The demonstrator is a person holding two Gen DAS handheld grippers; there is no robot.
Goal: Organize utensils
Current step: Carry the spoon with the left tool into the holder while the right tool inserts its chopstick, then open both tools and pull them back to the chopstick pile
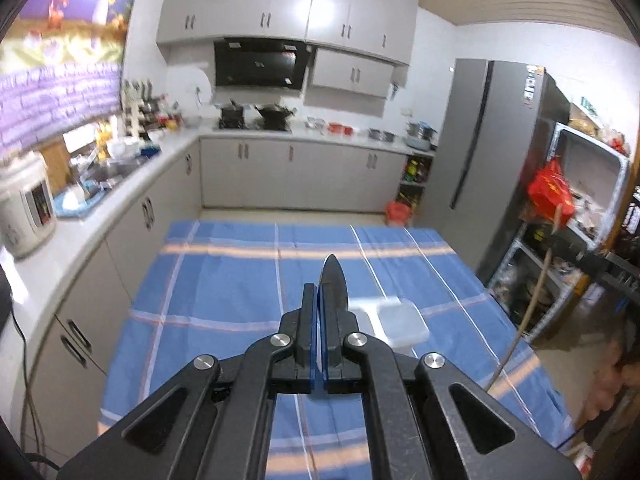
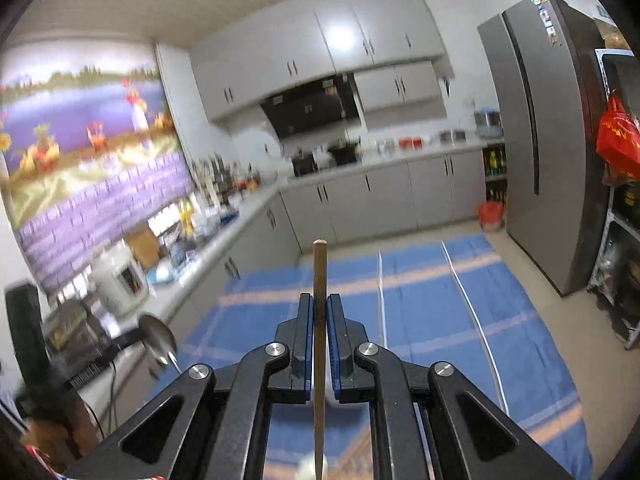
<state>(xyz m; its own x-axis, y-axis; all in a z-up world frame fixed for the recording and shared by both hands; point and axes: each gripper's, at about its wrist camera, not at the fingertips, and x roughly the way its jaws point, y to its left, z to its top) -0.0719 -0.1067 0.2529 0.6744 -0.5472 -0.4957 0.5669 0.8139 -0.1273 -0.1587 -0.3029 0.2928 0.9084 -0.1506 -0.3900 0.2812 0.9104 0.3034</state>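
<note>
My left gripper (image 1: 319, 296) is shut on a metal spoon (image 1: 334, 280), whose dark bowl sticks out past the fingertips, above the blue checked tablecloth (image 1: 224, 280). The same spoon (image 2: 158, 338) shows at the lower left of the right wrist view. My right gripper (image 2: 319, 308) is shut on a wooden chopstick (image 2: 319, 280) that runs upright between the pads. That chopstick (image 1: 524, 320) appears in the left wrist view as a thin slanted stick on the right. A white plastic container (image 1: 394, 322) lies on the cloth just right of the left fingers.
A kitchen counter (image 1: 120, 196) with a rice cooker (image 1: 24, 208) runs along the left. A grey fridge (image 1: 484, 160) and cluttered shelves (image 1: 580, 200) stand on the right. A red bag (image 2: 618, 140) hangs by the shelves.
</note>
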